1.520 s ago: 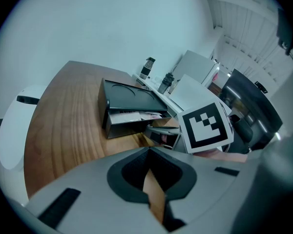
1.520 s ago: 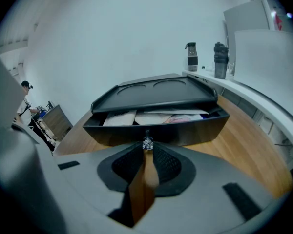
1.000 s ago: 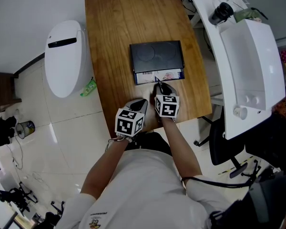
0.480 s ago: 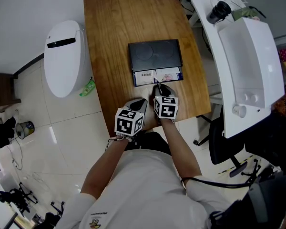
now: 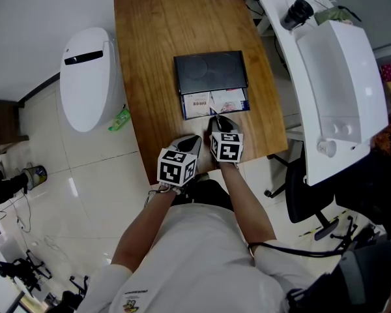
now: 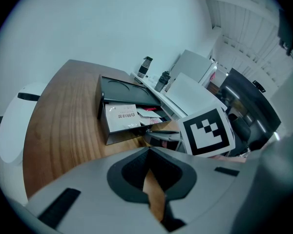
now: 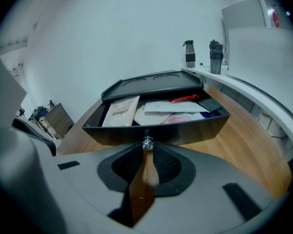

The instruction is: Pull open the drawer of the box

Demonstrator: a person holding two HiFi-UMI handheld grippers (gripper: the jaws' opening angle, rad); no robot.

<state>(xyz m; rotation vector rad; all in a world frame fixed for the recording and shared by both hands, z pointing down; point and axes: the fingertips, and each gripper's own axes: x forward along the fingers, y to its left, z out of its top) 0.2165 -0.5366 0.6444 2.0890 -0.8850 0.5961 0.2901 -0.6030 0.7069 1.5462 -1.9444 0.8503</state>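
Note:
A flat black box (image 5: 210,72) lies on the wooden table (image 5: 156,38). Its drawer (image 5: 215,103) stands partly pulled out toward me, with papers and packets showing inside. My right gripper (image 5: 215,119) is shut on the small metal knob (image 7: 147,143) at the middle of the drawer front (image 7: 185,130). The right gripper (image 7: 146,151) has its jaws pressed together round that knob. My left gripper (image 5: 191,141) hovers over the table's near edge, left of the right one. In its own view the left gripper (image 6: 149,154) is shut with nothing in it.
A white rounded appliance (image 5: 88,77) stands on the floor to the table's left, with a green packet (image 5: 120,120) beside it. A long white unit (image 5: 339,90) runs along the table's right side. Two bottles (image 7: 189,53) stand at its far end. A dark chair (image 5: 306,194) is at the near right.
The drawer has slid further out of the box toward me with the right gripper on its knob. More of the papers shows. The left gripper has stayed put.

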